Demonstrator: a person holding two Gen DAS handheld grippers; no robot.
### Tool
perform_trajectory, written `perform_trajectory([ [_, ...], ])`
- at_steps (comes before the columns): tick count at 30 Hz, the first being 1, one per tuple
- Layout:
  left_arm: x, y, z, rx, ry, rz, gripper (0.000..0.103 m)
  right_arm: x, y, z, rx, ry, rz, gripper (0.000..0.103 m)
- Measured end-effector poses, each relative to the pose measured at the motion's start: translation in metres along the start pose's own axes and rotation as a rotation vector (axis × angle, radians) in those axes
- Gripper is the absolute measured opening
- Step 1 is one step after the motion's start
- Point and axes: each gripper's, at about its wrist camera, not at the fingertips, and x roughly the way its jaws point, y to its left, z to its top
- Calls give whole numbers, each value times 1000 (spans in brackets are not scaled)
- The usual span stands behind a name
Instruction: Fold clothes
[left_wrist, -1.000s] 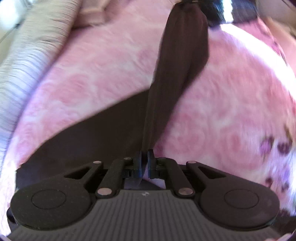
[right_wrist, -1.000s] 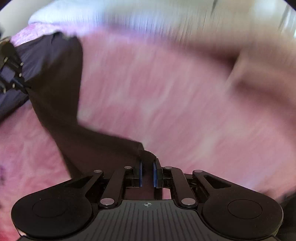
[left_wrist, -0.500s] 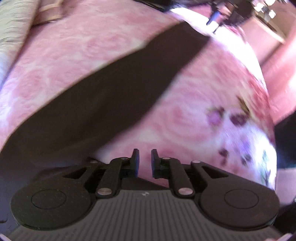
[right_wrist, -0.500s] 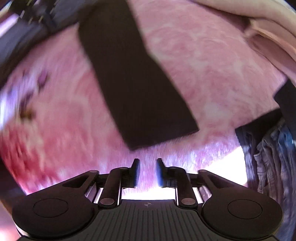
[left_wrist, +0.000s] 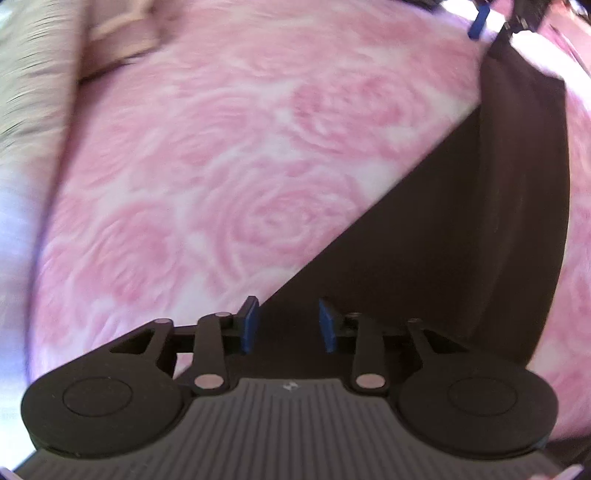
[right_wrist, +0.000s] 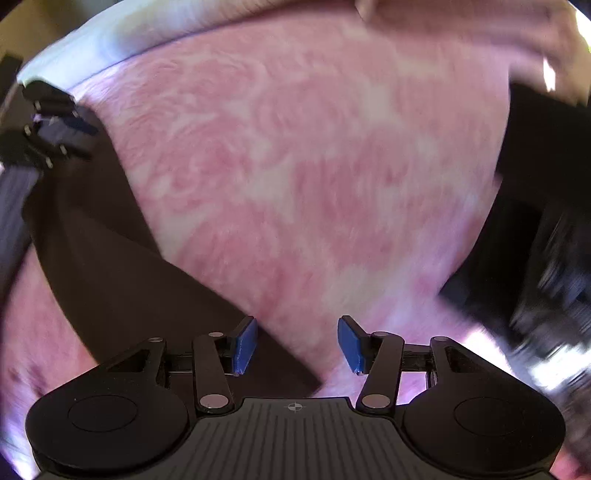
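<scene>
Left tool (left_wrist: 288, 325): spreading apart, pinching nothing, hanging over the dark cloth's (left_wrist: 461, 251) edge.
Right tool (right_wrist: 297, 345): spreading apart too, holding nothing.
Dark cloth: lying flat on the bed.
Bed: wearing a pink rose blanket (left_wrist: 240, 166).

Garment (left_wrist: 461, 236) lies on blanket (left_wrist: 229, 155)

Pink rose-patterned bedspread (left_wrist: 229, 155) filling both views, pale striped cloth (left_wrist: 26, 85) at its far left edge, beige fabric (left_wrist: 118, 40) beside it.
</scene>
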Motion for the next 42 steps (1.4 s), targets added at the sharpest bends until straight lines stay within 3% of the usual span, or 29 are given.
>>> perform_trajectory([
  [3, 5, -6, 3, 122, 4, -7, 34, -4, 0, -12, 53, 33, 19, 52],
  [6, 5, -13, 4, 214, 20, -36, 18, -8, 6, -30, 63, 49, 10, 52],
  [8, 3, -18, 7, 256, 36, -44, 1, -12, 11, -43, 76, 50, 3, 52],
  [10, 1, -23, 9, 296, 51, -49, 0, -17, 12, -51, 126, 37, -4, 52],
  [13, -15, -4, 13, 192, -15, -20, 0, -24, 10, -63, 243, 30, 20, 52],
  [16, -30, 27, 11, -14, -87, 58, 0, -28, 13, -73, 304, 23, 48, 52],
  [19, -28, 33, 5, -84, -79, 66, 0, -26, 16, -81, 350, 11, 26, 52],
  [21, -22, 24, 8, -55, -55, 58, 0, -27, 17, -85, 400, -9, 19, 52],
  [22, -21, 21, 10, -43, -51, 56, 0, -27, 16, -85, 419, -13, 20, 43],
  [23, -21, 19, 10, -39, -50, 55, 0, -27, 16, -85, 433, -9, 40, 19],
  [24, -20, 18, 10, -36, -50, 55, 0, -27, 15, -85, 445, -3, 64, 10],
  [31, -18, 20, 8, -24, -45, 63, 0, -33, 22, -88, 500, -20, 84, 8],
  [32, -18, 21, 7, -32, -44, 69, 0, -33, 25, -90, 504, -7, 94, 2],
  [35, -18, 24, 8, -61, -35, 72, 1, -33, 50, -101, 381, 64, 15, 0],
  [37, -20, 21, 8, -59, -25, 70, 1, -35, 52, -113, 413, 80, 5, 0],
  [42, -41, 1, 11, -13, -54, 100, 8, -57, 45, -115, 404, 0, -33, 2],
])
